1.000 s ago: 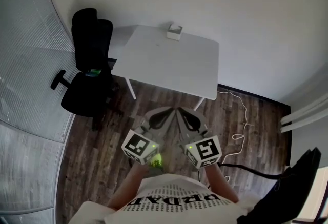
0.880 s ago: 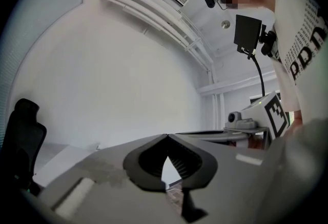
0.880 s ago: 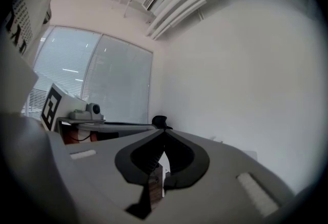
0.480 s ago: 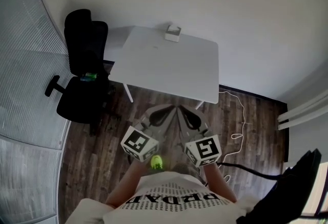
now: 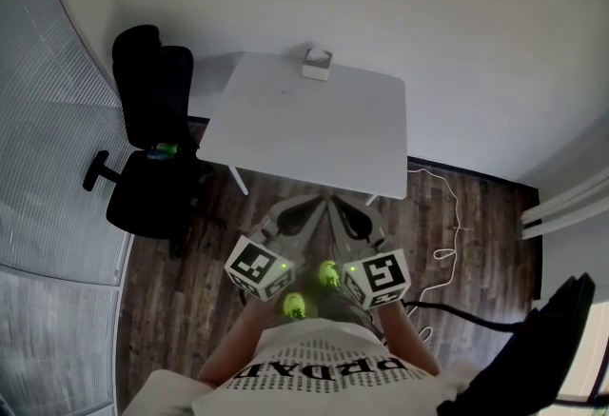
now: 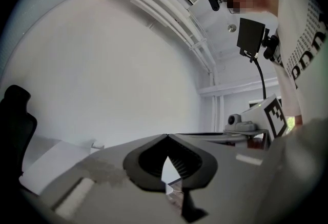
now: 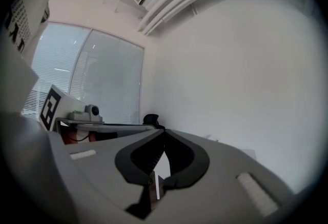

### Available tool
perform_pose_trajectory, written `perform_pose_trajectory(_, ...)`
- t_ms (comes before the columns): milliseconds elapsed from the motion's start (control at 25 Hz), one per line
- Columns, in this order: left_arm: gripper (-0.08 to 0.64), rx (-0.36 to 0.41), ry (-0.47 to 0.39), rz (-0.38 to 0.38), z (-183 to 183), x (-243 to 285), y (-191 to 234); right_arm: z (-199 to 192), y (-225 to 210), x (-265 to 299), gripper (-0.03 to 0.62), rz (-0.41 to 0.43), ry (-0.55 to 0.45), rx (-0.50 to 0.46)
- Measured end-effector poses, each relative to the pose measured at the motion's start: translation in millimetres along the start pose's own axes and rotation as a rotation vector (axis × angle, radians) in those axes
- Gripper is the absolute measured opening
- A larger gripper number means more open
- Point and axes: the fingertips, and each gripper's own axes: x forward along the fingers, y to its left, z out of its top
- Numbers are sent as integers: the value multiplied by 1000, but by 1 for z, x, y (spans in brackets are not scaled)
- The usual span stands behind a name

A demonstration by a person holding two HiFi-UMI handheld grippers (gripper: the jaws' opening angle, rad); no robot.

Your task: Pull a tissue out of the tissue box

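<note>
The tissue box (image 5: pixel 316 63) is small and white and stands at the far edge of a white table (image 5: pixel 314 133). Both grippers are held side by side over the wood floor, short of the table's near edge and pointing toward it. My left gripper (image 5: pixel 314 206) is shut with nothing in it, its tips meeting in the left gripper view (image 6: pixel 166 136). My right gripper (image 5: pixel 337 207) is shut and empty as well, tips together in the right gripper view (image 7: pixel 164 129). The tissue box (image 6: pixel 96 144) shows far ahead beyond the left gripper's jaws.
A black office chair (image 5: pixel 152 152) stands left of the table, against a frosted glass wall (image 5: pixel 57 167). A white cable (image 5: pixel 447 214) lies on the dark wood floor at the right. A dark object (image 5: pixel 542 338) sits at the lower right.
The view has moved toward the table, which now sits nearer and larger, and the chair has slid left in the picture. Both grippers stay shut and side by side.
</note>
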Motion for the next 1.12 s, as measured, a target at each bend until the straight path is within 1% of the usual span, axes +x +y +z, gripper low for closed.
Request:
perform_pose_trajectory(200, -9, 3, 1, 33, 7, 23, 14, 3, -24, 18, 8, 29, -14, 4)
perform_pose_trajectory(320, -9, 29, 11, 46, 9, 42, 26, 8, -40, 30, 8, 47, -28, 8)
perform_pose_trajectory(480, -9, 22, 7, 65, 12, 69, 35, 12, -67, 40, 8, 62, -39, 23)
perform_pose_trajectory(720, -9, 56, 20, 89, 14, 104, 47, 19, -101, 54, 8, 101, -50, 27)
perform_pose_trajectory(920, -9, 53, 37, 128, 16, 132, 60, 23, -127, 70, 8, 149, -49, 19)
perform_pose_trajectory(1120, -9, 49, 48, 171, 14, 148, 73, 20, -142, 84, 8, 191, -48, 43)
